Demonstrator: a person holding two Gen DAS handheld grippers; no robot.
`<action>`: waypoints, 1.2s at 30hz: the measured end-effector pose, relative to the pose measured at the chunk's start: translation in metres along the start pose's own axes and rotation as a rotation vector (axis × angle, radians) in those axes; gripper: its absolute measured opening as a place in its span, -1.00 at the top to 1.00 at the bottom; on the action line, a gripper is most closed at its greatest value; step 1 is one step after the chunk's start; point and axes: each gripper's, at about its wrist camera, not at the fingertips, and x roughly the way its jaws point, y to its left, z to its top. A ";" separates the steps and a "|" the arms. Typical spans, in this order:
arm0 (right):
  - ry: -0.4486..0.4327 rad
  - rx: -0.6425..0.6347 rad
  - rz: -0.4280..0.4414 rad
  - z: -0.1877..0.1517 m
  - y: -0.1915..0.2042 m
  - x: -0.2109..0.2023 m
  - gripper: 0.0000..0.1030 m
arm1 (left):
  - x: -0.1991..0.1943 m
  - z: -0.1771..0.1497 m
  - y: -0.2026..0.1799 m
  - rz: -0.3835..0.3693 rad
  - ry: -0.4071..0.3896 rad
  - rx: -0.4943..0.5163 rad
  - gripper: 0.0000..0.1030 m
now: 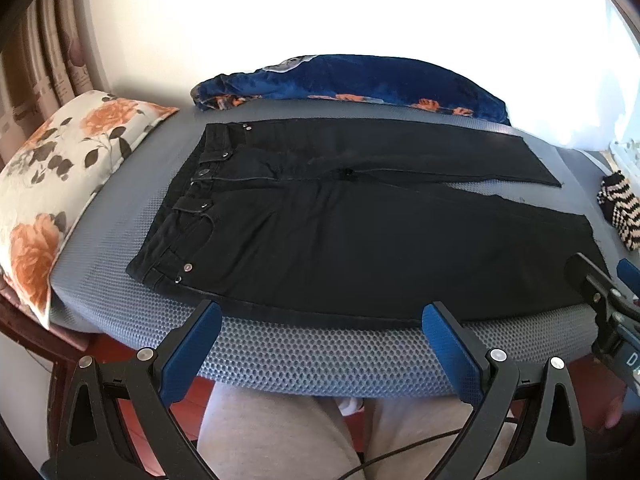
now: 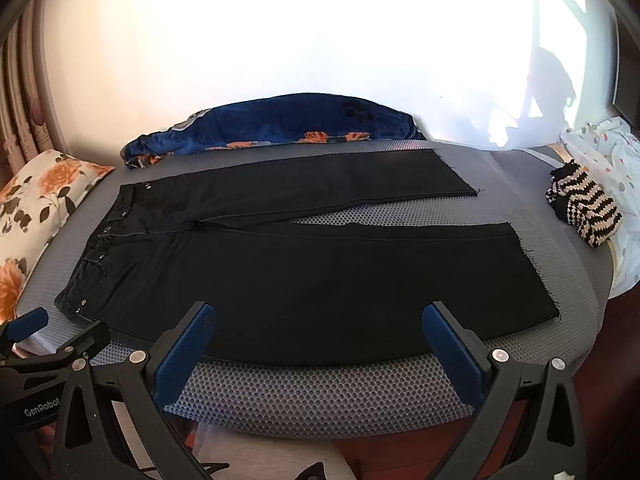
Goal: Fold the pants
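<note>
Left tool [image 1: 322, 316] gaping, empty | right tool [image 2: 318, 316] same | pants [image 2: 280, 272] flat on mattress [image 2: 320, 384], near hem partly hidden.

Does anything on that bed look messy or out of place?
Mostly tidy. The black pants lie flat and unfolded, legs splayed apart, with frayed threads at the hems. A striped knitted item sits crumpled beyond the leg ends. Both grippers hover open.

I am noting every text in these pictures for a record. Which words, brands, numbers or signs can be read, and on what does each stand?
"GenRobot": white letters on the black body of the left claw, seen in the right wrist view.
"D": one white letter on the body of the right claw, cut off at the picture's edge; the rest cannot be read.
The pants show no readable label.
</note>
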 end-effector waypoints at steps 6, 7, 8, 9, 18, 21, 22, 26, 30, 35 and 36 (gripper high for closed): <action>0.005 0.007 0.003 0.000 -0.002 0.002 -1.00 | 0.003 -0.002 -0.002 -0.001 0.007 0.018 -0.94; 0.007 0.008 0.004 0.000 -0.002 0.002 -1.00 | 0.004 -0.003 0.000 0.001 0.011 0.017 -0.94; 0.007 0.010 0.001 0.000 -0.003 0.002 -1.00 | 0.004 -0.004 0.001 0.001 0.011 0.013 -0.94; 0.007 0.010 0.001 0.001 -0.003 0.002 -1.00 | 0.004 -0.004 0.001 0.003 0.011 0.012 -0.94; 0.022 0.006 -0.006 -0.001 -0.003 0.005 -1.00 | 0.008 -0.007 0.002 -0.011 0.038 -0.009 -0.94; 0.027 0.005 -0.006 -0.001 -0.003 0.006 -1.00 | 0.007 -0.007 0.002 -0.014 0.031 -0.013 -0.94; 0.027 0.005 -0.008 -0.001 -0.003 0.007 -1.00 | 0.007 -0.006 0.002 -0.012 0.027 -0.014 -0.94; 0.029 0.004 -0.016 -0.002 -0.002 0.007 -1.00 | 0.009 -0.007 0.002 0.012 0.035 -0.011 -0.94; 0.037 0.001 -0.020 -0.003 -0.002 0.009 -1.00 | 0.010 -0.007 0.001 0.025 0.031 -0.002 -0.94; 0.048 -0.007 -0.023 -0.005 -0.001 0.011 -1.00 | 0.010 -0.007 0.000 0.033 0.025 0.012 -0.94; 0.051 -0.008 -0.022 -0.005 -0.001 0.011 -1.00 | 0.010 -0.007 0.000 0.035 0.027 0.014 -0.94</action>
